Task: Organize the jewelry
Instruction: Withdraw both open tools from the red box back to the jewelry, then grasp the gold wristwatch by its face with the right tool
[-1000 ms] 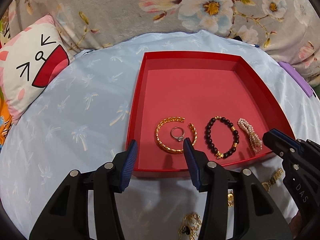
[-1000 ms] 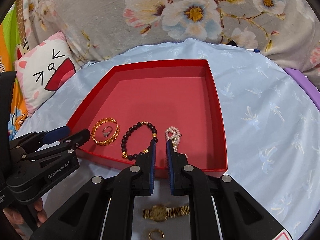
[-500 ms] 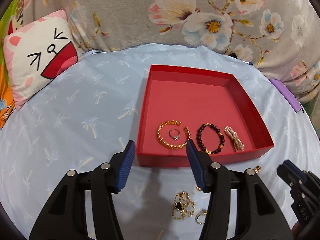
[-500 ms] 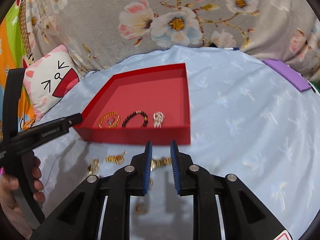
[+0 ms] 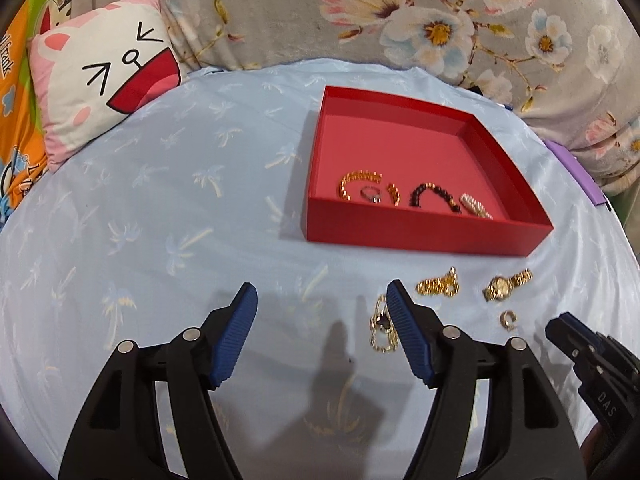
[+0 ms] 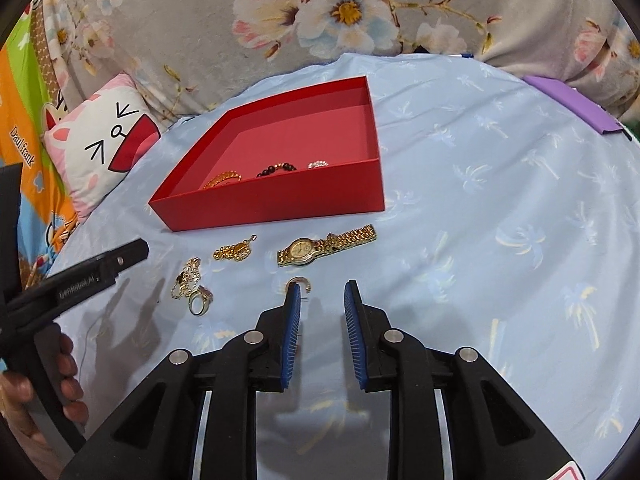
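A red tray (image 5: 420, 236) (image 6: 280, 204) on the blue sheet holds a gold bangle (image 5: 360, 178), a silver ring (image 5: 372, 195), a dark bead bracelet (image 5: 434, 194) and a pearl piece (image 5: 476, 206). In front of it lie a gold watch (image 6: 324, 247) (image 5: 506, 285), a gold chain (image 6: 234, 251) (image 5: 438, 286), a gold necklace (image 6: 186, 278) (image 5: 382, 326), a ring (image 6: 199, 303) and a gold hoop (image 6: 299, 282) (image 5: 509, 318). My left gripper (image 5: 322, 306) is open and empty, its right finger beside the necklace. My right gripper (image 6: 322, 298) is open and empty, just behind the hoop.
A cat-face pillow (image 5: 104, 80) (image 6: 100, 140) lies at the left. A floral blanket (image 5: 400, 12) runs along the back. A purple flat object (image 6: 572, 102) sits at the far right edge of the sheet.
Both grippers have pulled back from the tray toward me. The right gripper's jaws have opened wider. The loose jewelry in front of the tray has come into fuller view.
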Available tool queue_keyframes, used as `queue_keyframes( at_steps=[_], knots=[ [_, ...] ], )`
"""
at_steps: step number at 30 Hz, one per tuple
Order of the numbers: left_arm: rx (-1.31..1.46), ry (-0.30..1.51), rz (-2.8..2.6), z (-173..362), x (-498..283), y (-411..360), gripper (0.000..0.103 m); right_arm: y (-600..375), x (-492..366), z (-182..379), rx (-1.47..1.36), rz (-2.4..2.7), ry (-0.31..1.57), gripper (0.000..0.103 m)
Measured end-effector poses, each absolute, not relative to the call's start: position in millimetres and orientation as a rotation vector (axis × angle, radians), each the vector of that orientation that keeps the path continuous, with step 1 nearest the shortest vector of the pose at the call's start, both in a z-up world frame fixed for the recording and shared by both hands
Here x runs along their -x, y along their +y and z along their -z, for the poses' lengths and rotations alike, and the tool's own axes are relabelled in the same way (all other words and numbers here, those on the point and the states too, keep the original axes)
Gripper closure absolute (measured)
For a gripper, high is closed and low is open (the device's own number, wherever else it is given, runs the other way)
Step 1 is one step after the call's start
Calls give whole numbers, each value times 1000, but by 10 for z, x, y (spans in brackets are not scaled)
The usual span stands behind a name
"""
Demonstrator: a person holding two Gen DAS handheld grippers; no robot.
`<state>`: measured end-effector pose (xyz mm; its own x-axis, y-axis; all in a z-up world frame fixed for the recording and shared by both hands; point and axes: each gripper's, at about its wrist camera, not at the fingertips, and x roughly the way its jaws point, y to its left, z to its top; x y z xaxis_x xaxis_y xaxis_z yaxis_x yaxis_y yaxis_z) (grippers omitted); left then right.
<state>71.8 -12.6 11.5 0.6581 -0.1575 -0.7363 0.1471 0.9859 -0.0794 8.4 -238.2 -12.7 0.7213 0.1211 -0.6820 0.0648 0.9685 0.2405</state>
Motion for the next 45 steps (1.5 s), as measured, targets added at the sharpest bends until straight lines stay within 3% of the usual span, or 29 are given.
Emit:
queue_keyframes(
  at_steps=[6,22,29,31,37,45],
  knots=[
    [11,857,195,-9,-643,-140,36,-2315,-223,194,-286,-31,787,70],
    [48,864,207,56,-704,-52,35,-2192,-644,285,-311,5,826,67],
    [63,866,216,74,-733,-15,35,-2083,-778,275,-278,106,826,58],
    [70,869,214,81,-747,2,35,-2044,-797,278,-250,130,822,60],
    [76,871,217,93,-756,0,35,-2099,-768,285,-217,168,822,79],
    [61,866,232,67,-711,-65,35,-2273,-478,274,-254,115,834,80]
  ],
)
